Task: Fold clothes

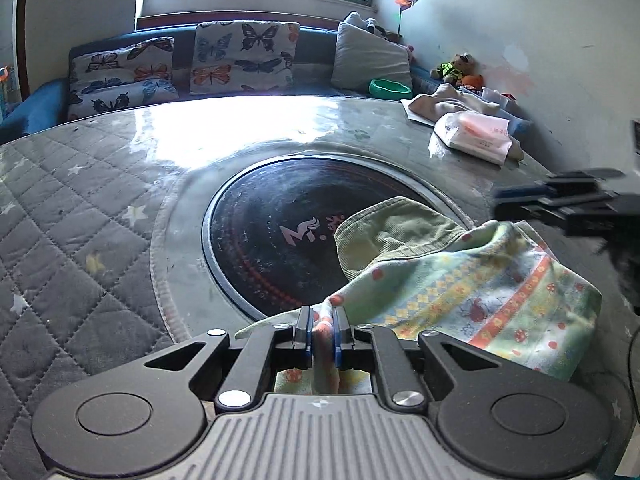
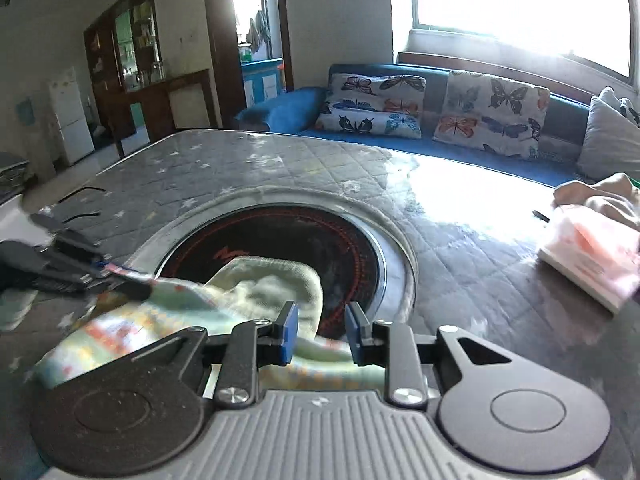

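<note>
A small light-green garment [image 1: 460, 288] with red dots and patterned bands lies bunched on the table, partly over the round black hob [image 1: 272, 248]. Its ribbed green inside shows at the top. My left gripper [image 1: 323, 314] is shut on a fold of its near edge, with cloth pinched between the blue pads. At the right edge of the left wrist view, my right gripper [image 1: 560, 200] hovers by the garment's far corner. In the right wrist view the right gripper [image 2: 322, 312] stands open above the garment [image 2: 256, 284], its pads not pressing the cloth. The left gripper [image 2: 80, 268] holds the garment's other end.
The table has a grey quilted cover [image 1: 80, 200] with stars. A tissue pack [image 1: 476, 136], a folded beige cloth [image 1: 444, 104] and a green bowl [image 1: 390, 88] sit at the far right. Behind the table stands a blue sofa with butterfly cushions [image 1: 240, 60].
</note>
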A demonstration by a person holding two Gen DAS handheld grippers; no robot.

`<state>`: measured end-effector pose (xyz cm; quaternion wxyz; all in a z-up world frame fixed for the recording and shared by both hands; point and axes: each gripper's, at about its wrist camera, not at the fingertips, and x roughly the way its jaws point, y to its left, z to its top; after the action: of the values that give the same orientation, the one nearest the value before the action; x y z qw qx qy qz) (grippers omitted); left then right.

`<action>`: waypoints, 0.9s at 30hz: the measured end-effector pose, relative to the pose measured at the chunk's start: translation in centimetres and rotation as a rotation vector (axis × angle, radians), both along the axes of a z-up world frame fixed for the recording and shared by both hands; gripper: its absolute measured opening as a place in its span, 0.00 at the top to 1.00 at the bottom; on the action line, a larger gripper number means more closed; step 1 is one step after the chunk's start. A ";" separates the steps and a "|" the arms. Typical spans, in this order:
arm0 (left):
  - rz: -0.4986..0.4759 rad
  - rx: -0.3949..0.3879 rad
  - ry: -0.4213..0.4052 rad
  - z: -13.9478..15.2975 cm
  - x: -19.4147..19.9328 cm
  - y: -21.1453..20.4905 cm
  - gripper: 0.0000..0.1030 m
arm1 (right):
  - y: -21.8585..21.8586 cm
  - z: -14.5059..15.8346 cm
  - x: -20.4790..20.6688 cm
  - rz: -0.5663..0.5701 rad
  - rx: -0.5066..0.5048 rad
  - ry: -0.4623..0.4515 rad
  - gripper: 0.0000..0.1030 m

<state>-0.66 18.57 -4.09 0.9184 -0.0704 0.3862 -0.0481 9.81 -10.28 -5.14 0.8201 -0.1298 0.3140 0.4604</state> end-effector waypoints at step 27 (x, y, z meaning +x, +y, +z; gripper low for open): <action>0.157 0.010 -0.018 1.7 -0.3 1.8 0.81 | 2.8 -2.9 1.2 -0.112 -0.122 -0.047 0.79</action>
<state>-1.00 20.39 -2.42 0.9232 -0.0953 0.3715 0.0253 11.03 -7.47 -8.01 0.8423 -0.1723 0.3288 0.3907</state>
